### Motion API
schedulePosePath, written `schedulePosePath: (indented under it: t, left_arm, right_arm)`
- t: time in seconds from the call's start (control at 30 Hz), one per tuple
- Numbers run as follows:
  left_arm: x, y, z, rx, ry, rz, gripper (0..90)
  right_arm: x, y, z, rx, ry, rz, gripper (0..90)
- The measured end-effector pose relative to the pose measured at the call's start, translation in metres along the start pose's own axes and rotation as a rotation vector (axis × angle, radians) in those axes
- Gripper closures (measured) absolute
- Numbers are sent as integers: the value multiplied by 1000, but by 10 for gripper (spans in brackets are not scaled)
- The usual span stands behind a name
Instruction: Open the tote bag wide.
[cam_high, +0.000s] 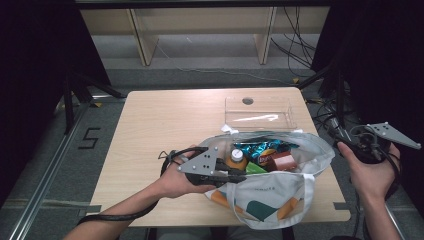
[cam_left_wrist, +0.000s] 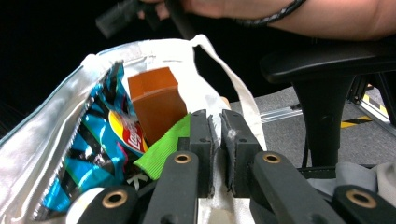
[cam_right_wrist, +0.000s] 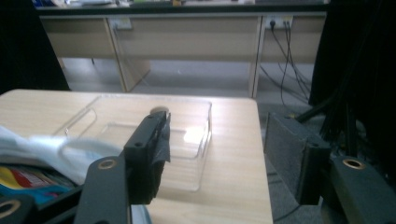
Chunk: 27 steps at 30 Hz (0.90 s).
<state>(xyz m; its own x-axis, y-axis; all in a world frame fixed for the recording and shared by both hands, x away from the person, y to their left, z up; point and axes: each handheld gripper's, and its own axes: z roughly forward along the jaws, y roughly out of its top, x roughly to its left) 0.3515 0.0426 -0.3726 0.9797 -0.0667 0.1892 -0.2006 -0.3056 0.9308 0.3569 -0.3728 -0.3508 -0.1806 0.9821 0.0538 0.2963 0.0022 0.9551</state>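
A white tote bag (cam_high: 280, 192) with teal and orange print lies open at the table's near edge. Inside it are a blue chips packet (cam_high: 260, 148) (cam_left_wrist: 100, 140), a brown box (cam_high: 284, 161) (cam_left_wrist: 156, 102), a green packet (cam_left_wrist: 163, 149) and an orange bottle with a white cap (cam_high: 236, 156). My left gripper (cam_high: 240, 176) (cam_left_wrist: 217, 122) is shut on the bag's near rim, with white fabric pinched between its pads. My right gripper (cam_high: 350, 139) (cam_right_wrist: 219, 121) is held off the table's right side, open, with nothing between its jaws.
A clear plastic tray (cam_high: 258, 112) (cam_right_wrist: 154, 135) sits on the wooden table (cam_high: 165, 120) just behind the bag. The bag's strap (cam_left_wrist: 233, 79) hangs over the near edge. A black chair (cam_left_wrist: 327, 70) stands near the person. Cables run across the floor at the right.
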Motion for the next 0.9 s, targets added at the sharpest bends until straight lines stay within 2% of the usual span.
schedulePosePath:
  t: [0.13, 0.23, 0.4, 0.43, 0.5, 0.57, 0.6, 0.67, 0.7, 0.83, 0.87, 0.9]
  left_arm:
    - [-1, -5, 6, 18, -32, -10, 829]
    - [-3, -8, 13, 47, -65, -5, 828]
    - [-2, -12, 16, 73, -67, -20, 828]
    - [0, -16, 18, 105, -59, -42, 828]
    - [2, -19, 20, 114, -52, -51, 828]
    - [4, -24, 23, 138, -37, -78, 827]
    - [6, -26, 25, 150, -40, -81, 827]
    - [6, -28, 28, 158, -45, -112, 827]
    - [7, -29, 30, 162, -43, -117, 827]
    - [8, -32, 36, 201, -40, -120, 826]
    - [7, -34, 38, 216, -45, -127, 826]
    - [8, -35, 41, 230, -46, -121, 826]
  right_arm:
    - [1, 8, -9, -35, -2, -22, 427]
    - [1, 11, -12, -39, -2, -9, 425]
    - [2, 7, -7, -12, -3, 1, 423]
    - [2, 6, -6, -12, 0, 6, 423]
    - [2, 5, -5, -10, 0, 2, 423]
    - [2, 5, -4, -1, 2, 0, 423]
    - [3, 5, -4, -4, 2, 6, 423]
    - [3, 5, -4, 0, 7, 6, 423]
    - [2, 5, -3, -4, 7, -15, 423]
    - [4, 4, -3, 5, 10, 5, 423]
    - [4, 3, -1, 1, 10, -9, 423]
    - [5, 3, -2, 6, 5, 0, 423]
